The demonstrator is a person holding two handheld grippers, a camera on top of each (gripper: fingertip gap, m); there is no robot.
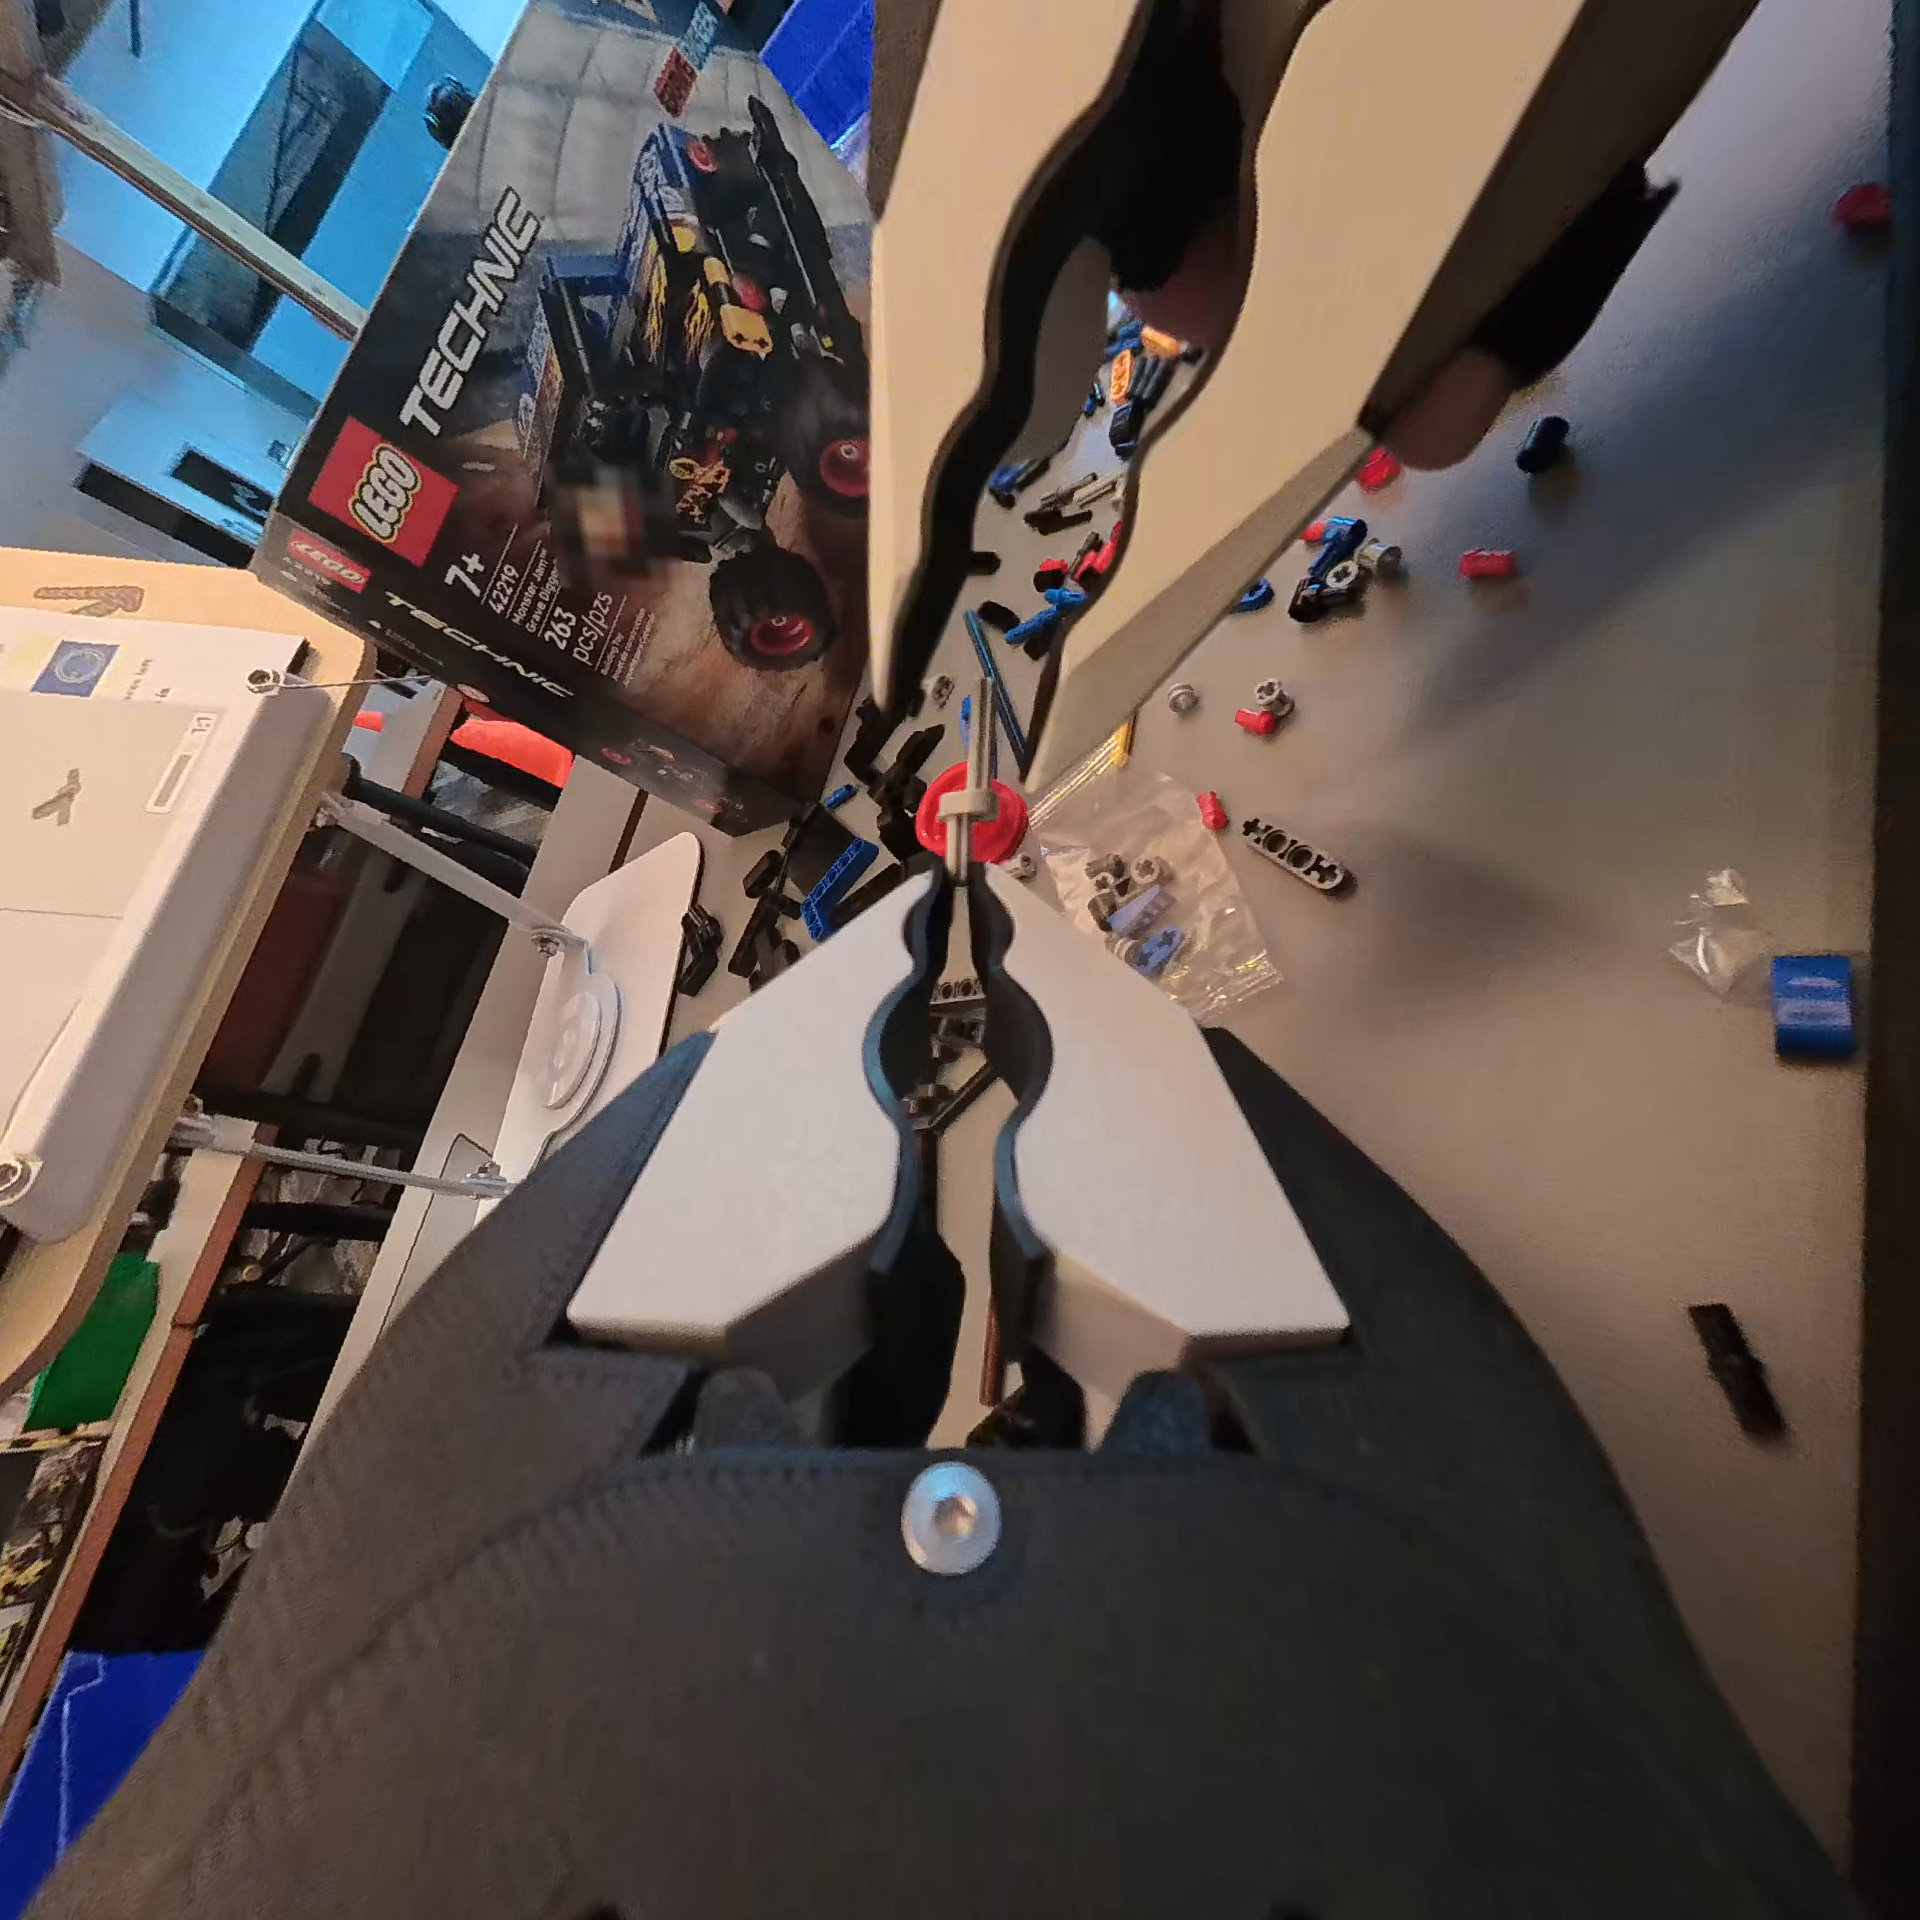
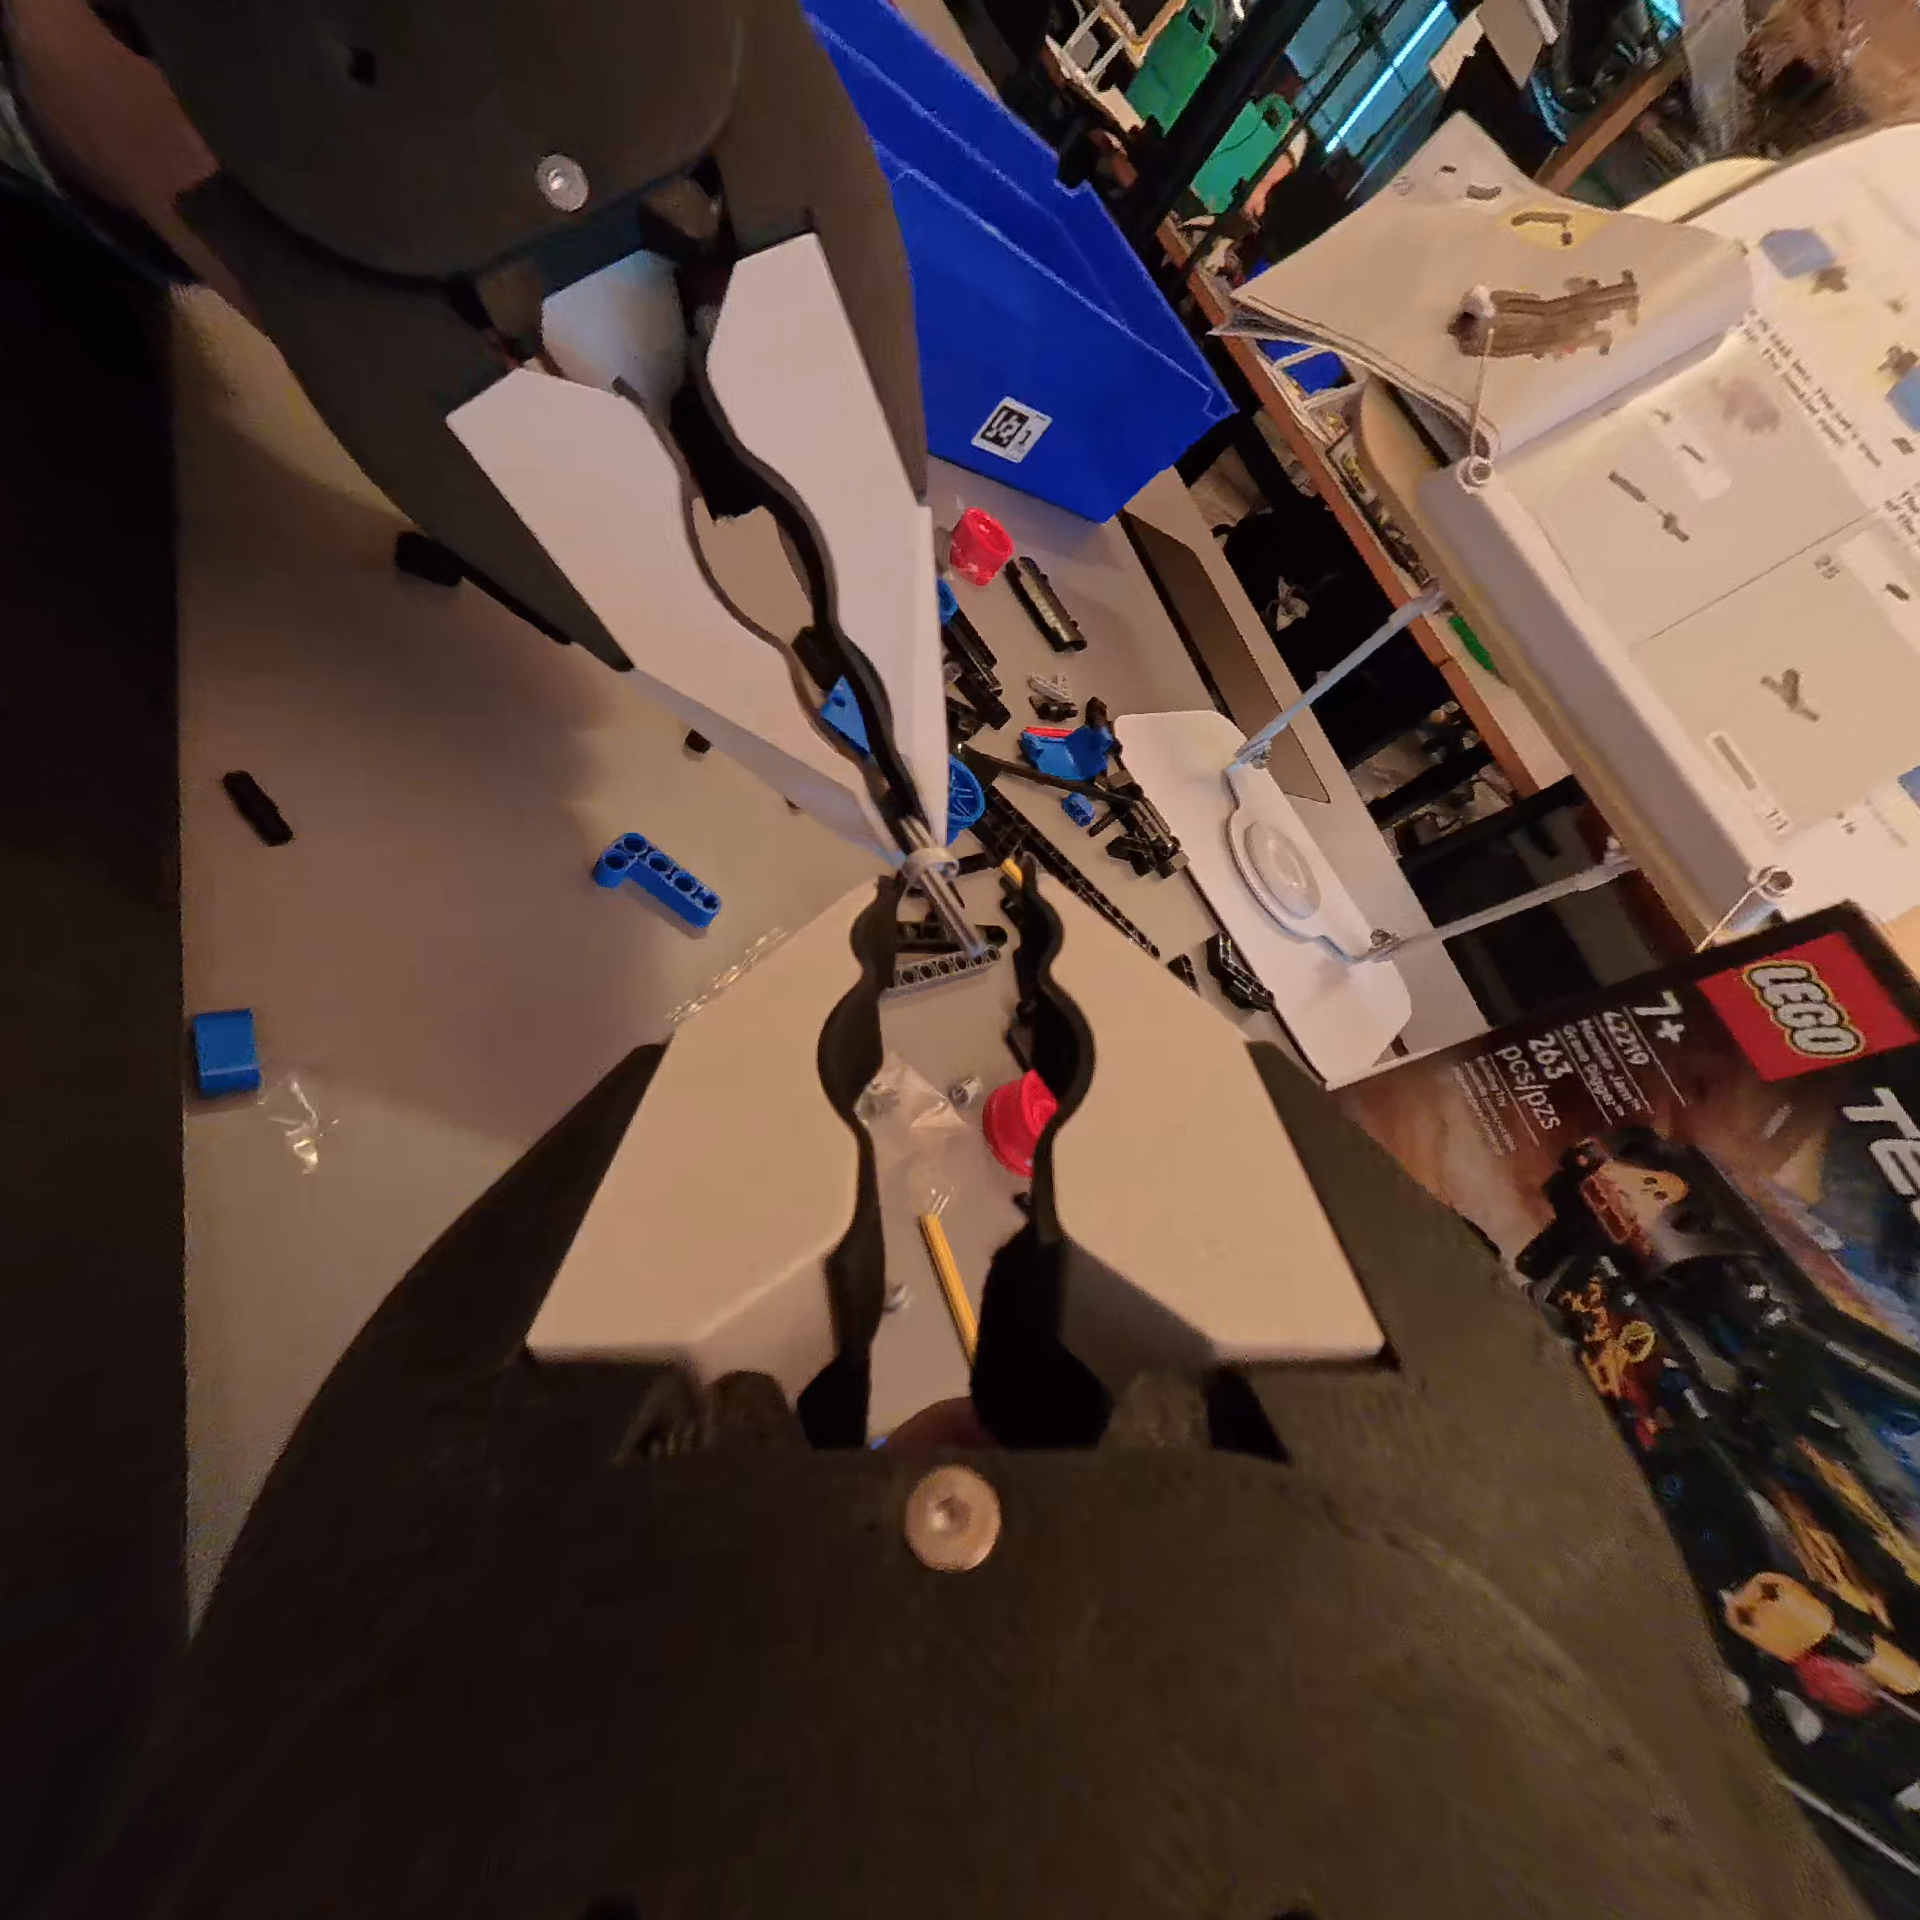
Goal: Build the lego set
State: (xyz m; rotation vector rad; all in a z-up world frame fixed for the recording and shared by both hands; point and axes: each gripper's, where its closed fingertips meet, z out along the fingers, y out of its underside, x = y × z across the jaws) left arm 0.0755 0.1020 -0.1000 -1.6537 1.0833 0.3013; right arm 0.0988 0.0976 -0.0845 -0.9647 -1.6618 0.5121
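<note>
A workshop or lab. Blue storage bins [image 2: 1039,343] sit at the edge of a grey tabletop [image 1: 1558,1091], an instruction booklet [image 2: 1714,582] is clipped on a stand, and cluttered shelving [image 2: 1226,114] stands behind

Each claw [image 1: 961,883] has white wavy-edged fingers [image 1: 790,1122], black housing, one silver screw [image 1: 951,1519].

Grey worktop [image 1: 1558,1091]: scattered lego pieces [image 1: 1081,582], clear plastic bag [image 1: 1164,914], lego box [image 1: 582,457] far left, blue bin [image 2: 1039,312].
</note>
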